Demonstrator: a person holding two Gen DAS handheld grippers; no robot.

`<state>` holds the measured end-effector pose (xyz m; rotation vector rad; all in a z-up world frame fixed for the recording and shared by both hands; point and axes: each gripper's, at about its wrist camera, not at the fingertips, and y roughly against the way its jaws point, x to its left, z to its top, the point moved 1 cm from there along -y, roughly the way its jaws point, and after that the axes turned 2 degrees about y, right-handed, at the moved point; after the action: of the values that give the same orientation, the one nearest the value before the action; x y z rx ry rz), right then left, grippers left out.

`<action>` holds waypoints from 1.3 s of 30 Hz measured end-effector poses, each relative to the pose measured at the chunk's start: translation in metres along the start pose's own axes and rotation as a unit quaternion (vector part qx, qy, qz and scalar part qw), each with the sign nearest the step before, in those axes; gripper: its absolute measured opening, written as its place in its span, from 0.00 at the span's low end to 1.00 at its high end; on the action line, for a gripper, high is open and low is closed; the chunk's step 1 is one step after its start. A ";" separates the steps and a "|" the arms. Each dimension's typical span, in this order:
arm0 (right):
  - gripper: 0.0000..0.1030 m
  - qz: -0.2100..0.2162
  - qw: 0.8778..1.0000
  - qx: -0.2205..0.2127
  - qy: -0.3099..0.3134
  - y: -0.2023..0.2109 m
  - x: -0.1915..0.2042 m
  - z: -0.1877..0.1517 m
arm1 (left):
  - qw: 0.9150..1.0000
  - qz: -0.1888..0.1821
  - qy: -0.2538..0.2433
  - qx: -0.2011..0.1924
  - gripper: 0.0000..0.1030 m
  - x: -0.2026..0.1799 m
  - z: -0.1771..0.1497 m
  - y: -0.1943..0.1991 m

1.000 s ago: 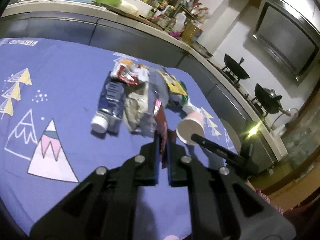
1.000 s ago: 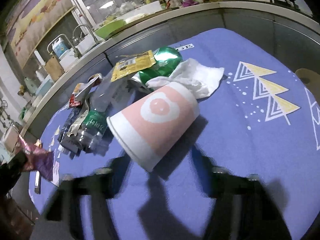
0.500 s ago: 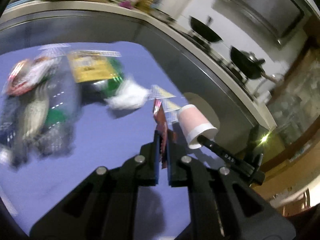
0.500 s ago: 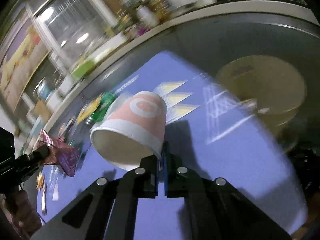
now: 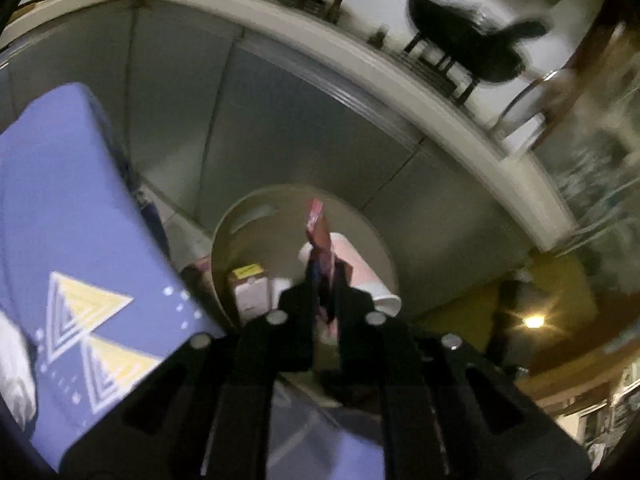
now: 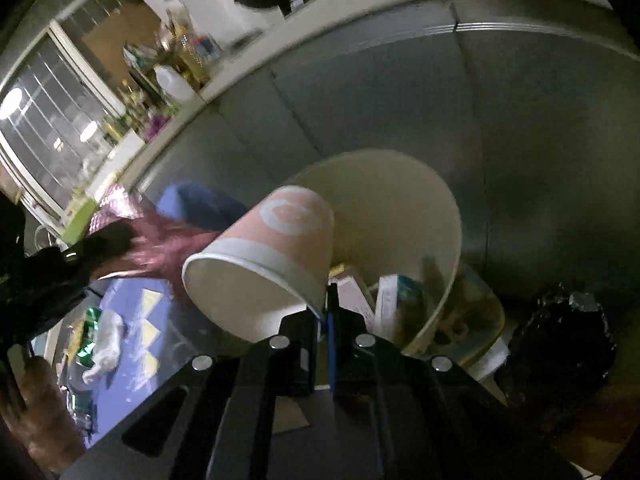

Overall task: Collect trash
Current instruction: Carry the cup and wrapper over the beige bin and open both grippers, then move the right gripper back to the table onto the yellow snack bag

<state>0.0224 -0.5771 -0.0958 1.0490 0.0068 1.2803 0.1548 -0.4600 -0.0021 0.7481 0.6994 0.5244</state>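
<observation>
Left gripper (image 5: 325,300) pinches the pink wrapper (image 5: 318,232) tight; right gripper (image 6: 323,320) clamps the paper cup (image 6: 272,256) by its rim; beige bin (image 6: 440,216) just ahead of both.

Both wrist cameras look down along their fingers from close above the bin (image 5: 384,248) (image 6: 444,216), which both views share, beside the bench (image 5: 60,208) (image 6: 120,344) edge.

Lower part of the wrapper (image 5: 320,240) is hidden between the left gripper (image 5: 325,300) fingers. Paper cup (image 6: 264,256) rim is partly covered by the right gripper (image 6: 324,320). Bin (image 6: 440,216) contents are largely blocked; labels too blurred to be read. Tablecloth (image 5: 60,208) is cut off at the left edge.
</observation>
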 end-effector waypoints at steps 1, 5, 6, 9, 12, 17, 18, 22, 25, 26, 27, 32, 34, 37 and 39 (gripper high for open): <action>0.01 0.002 1.000 0.014 -0.002 -0.007 -0.002 -0.001 | 1.000 0.012 0.006 0.016 0.25 0.002 0.000 -0.012; 0.03 0.013 0.999 0.044 0.009 -0.019 0.000 -0.005 | 0.998 0.004 0.043 0.041 0.30 0.010 -0.011 -0.027; 0.04 0.017 0.999 0.040 0.008 -0.017 0.000 -0.006 | 0.999 0.005 0.039 0.038 0.34 0.009 -0.015 -0.025; 0.07 0.022 0.999 0.036 0.003 -0.013 0.002 -0.005 | 0.999 0.023 0.031 0.034 0.41 0.008 -0.022 -0.021; 0.13 0.022 0.999 0.034 0.011 -0.009 0.008 -0.003 | 0.999 0.025 0.035 0.032 0.43 0.008 -0.028 -0.017; 0.16 0.019 1.000 0.002 0.011 0.008 0.029 0.000 | 0.996 0.084 0.000 0.036 0.44 0.002 -0.036 -0.022; 0.16 0.033 0.999 -0.019 0.008 0.018 0.031 -0.001 | 0.997 0.073 0.014 0.037 0.44 0.005 -0.036 -0.016; 0.28 0.058 0.995 -0.082 -0.017 0.049 0.032 -0.010 | 0.999 0.046 0.023 -0.004 0.44 0.012 -0.042 0.028; 0.54 0.125 0.988 -0.078 -0.041 0.049 0.039 -0.019 | 0.998 0.048 -0.003 -0.051 0.44 0.022 -0.063 0.076; 0.55 0.142 0.987 -0.068 -0.044 0.045 0.044 -0.023 | 0.997 0.052 -0.008 -0.060 0.44 0.028 -0.071 0.088; 0.55 0.155 0.986 -0.051 -0.048 0.039 0.048 -0.026 | 0.996 0.058 -0.009 -0.070 0.44 0.038 -0.085 0.103; 0.55 0.169 0.986 -0.003 -0.015 0.016 0.088 -0.042 | 0.989 0.117 0.019 -0.088 0.44 0.101 -0.157 0.165; 0.55 0.179 0.984 0.017 0.014 0.009 0.115 -0.047 | 0.986 0.137 0.040 -0.090 0.44 0.121 -0.179 0.183; 0.55 0.204 0.975 0.053 0.071 -0.003 0.169 -0.051 | 0.978 0.156 0.094 -0.104 0.44 0.160 -0.214 0.222; 0.52 0.228 0.966 0.072 0.101 -0.008 0.202 -0.052 | 0.971 0.160 0.126 -0.125 0.44 0.178 -0.231 0.247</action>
<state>0.0716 -0.3876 -0.0244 1.0739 0.0151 1.8246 0.0587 -0.0899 -0.0050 0.5632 0.7349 0.9962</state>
